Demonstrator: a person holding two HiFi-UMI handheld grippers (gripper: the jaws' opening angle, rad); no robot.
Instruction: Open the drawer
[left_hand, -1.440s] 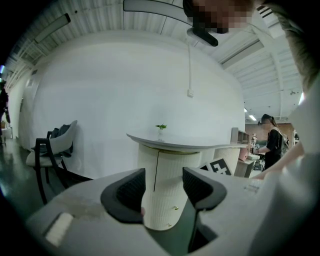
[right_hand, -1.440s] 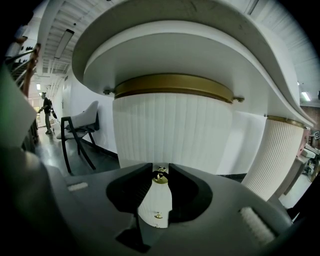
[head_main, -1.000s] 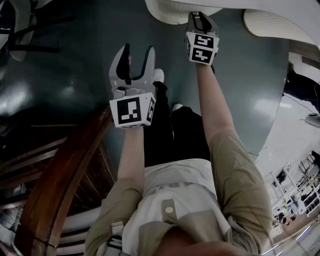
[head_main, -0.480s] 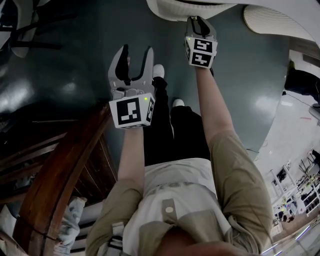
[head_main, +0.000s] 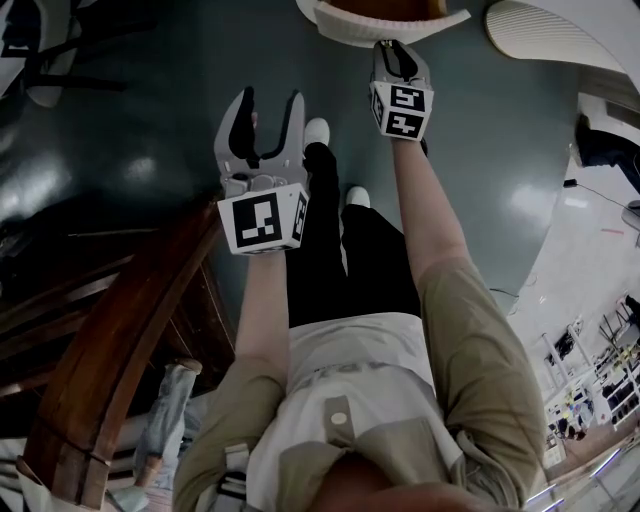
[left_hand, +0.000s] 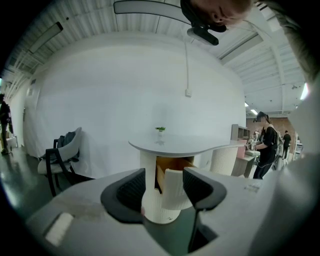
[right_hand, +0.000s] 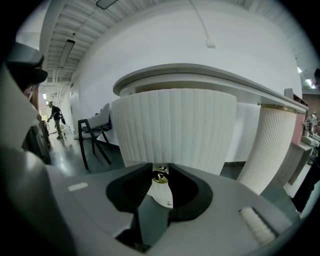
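Floor (head_main: 120, 160): a dark, glossy surface is being stood on by the person.
Desk (left_hand: 180, 145): a white top is being carried on a round, ribbed pedestal.
Drawer (head_main: 352, 24): it is being held partly pulled out of the pedestal, just under the desk top, with its wooden inside being shown behind the ribbed white front.
Left hand-held gripper (head_main: 272, 100): it is being held in the air, back from the drawer, its jaws wide apart and nothing between them.
Right hand-held gripper (head_main: 397, 50): its jaws are being pressed nearly together on the knob.
Knob (right_hand: 160, 176): this small brass piece on the drawer front is being pinched between the pads.
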